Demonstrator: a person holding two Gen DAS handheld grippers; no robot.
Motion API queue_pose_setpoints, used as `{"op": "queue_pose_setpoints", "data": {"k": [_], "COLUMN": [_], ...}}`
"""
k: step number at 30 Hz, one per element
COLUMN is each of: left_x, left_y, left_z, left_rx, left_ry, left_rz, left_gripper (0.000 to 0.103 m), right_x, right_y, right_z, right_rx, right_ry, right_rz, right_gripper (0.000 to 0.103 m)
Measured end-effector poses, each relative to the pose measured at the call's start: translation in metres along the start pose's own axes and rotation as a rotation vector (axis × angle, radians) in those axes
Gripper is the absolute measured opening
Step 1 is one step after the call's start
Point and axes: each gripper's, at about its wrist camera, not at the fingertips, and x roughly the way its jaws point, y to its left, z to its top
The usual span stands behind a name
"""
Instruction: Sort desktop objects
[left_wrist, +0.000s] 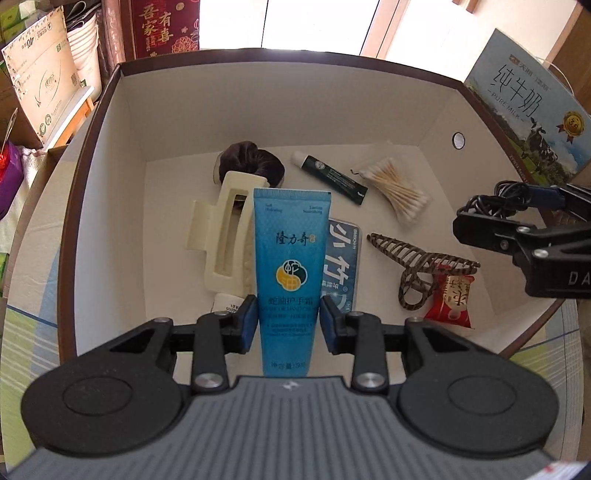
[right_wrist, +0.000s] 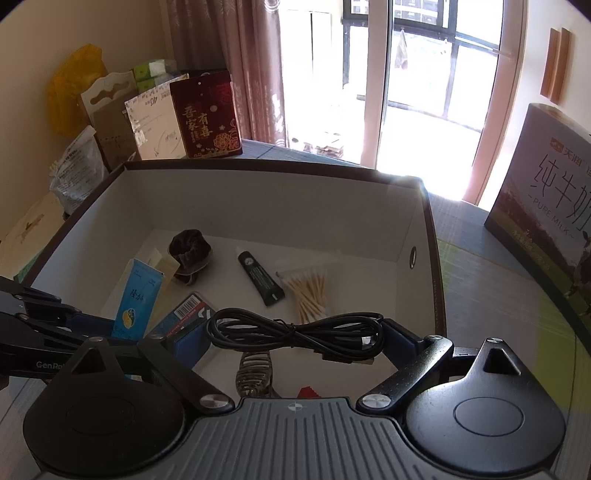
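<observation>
White-lined, the open box (left_wrist: 436, 110) sits under both grippers. Ahead of the left gripper (left_wrist: 289, 321) lie a cream hair claw (left_wrist: 225, 236) and cotton swabs (left_wrist: 397, 184). That gripper pinches a blue hand-cream tube (left_wrist: 287, 266) upright above the box floor; the right gripper (right_wrist: 295, 341) clamps a coiled black cable (right_wrist: 295, 332) over the box's near edge.

Daylight is pouring through a tall glass door (right_wrist: 417, 88) at the far side, pinkish curtains (right_wrist: 243, 62) are hanging to its left, and a cream wall (right_wrist: 33, 40) is backing stacked cardboard boxes (right_wrist: 147, 122) far left.
</observation>
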Motion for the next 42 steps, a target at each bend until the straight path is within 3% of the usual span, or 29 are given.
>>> {"op": "queue_pose_setpoints", "data": {"k": [4, 8, 12, 16, 26, 34, 42], "left_x": [0.0, -0.003, -0.003, -0.006, -0.018, -0.028, -0.047], "left_y": [0.0, -0.001, -0.003, -0.006, -0.007, -0.008, -0.014], "left_z": [0.002, 0.005, 0.006, 0.005, 0.007, 0.007, 0.001], "left_rx": [-0.011, 0.0, 0.01, 0.016, 0.003, 0.006, 0.019], "left_ry": [-0.001, -0.009, -0.014, -0.025, -0.069, -0.108, -0.173], "left_rz": [-0.016, -0.007, -0.012, -0.011, 0.011, 0.044, 0.093], "left_gripper": [0.03, 0.036, 0.053, 0.059, 0.082, 0.084, 0.093], "right_x": [0.008, 0.013, 0.014, 0.01, -0.003, -0.024, -0.049], "right_y": [0.0, -0.002, -0.003, -0.005, -0.008, -0.006, 0.0], "right_z": [0.003, 0.004, 0.005, 0.006, -0.001, -0.016, -0.031], "right_rx": [0.001, 0.007, 0.014, 0.023, 0.023, 0.042, 0.078], "right_ry": [0.02, 0.029, 0.007, -0.019, -0.03, -0.052, -0.084], "right_rz": [-0.007, -0.018, -0.022, -0.016, -0.012, 0.004, -0.002], "right_gripper": [0.094, 0.094, 0.095, 0.1, 0.101, 0.101, 0.101]}}
